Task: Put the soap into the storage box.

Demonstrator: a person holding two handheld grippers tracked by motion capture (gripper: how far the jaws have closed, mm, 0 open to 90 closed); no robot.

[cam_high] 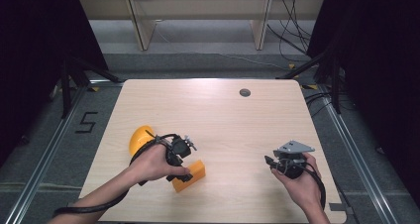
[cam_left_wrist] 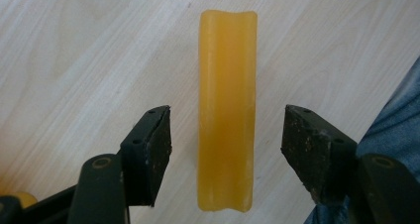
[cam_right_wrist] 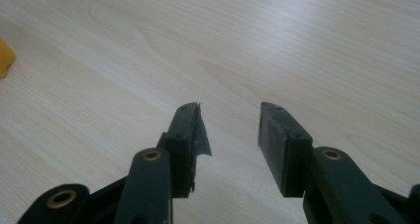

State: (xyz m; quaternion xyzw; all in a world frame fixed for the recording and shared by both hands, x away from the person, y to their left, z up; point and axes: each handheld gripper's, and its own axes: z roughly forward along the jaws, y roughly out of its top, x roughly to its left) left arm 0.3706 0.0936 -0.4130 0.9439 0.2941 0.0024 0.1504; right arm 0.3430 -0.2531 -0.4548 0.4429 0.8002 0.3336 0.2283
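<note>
Fingers point(cam_left_wrist: 151, 149) of the left gripper point(cam_left_wrist: 225, 154) stand released on either side of the orange block point(cam_left_wrist: 228, 110), no contact on either face.

Right gripper point(cam_right_wrist: 230, 135) hovers over bare counter point(cam_right_wrist: 297, 45), its fingers apart and empty, well away from the block. Block lies flat on the counter near the person's left edge, long axis running between the left fingers. It appears to be a stiff, light moulded bar with a shallow groove and smooth, possibly slippery faces; grip across the two long sides, near mid-length. Count: one orange block, one rounded yellow object point(cam_high: 139, 137) just behind the left hand point(cam_high: 151, 163), two grippers.
</note>
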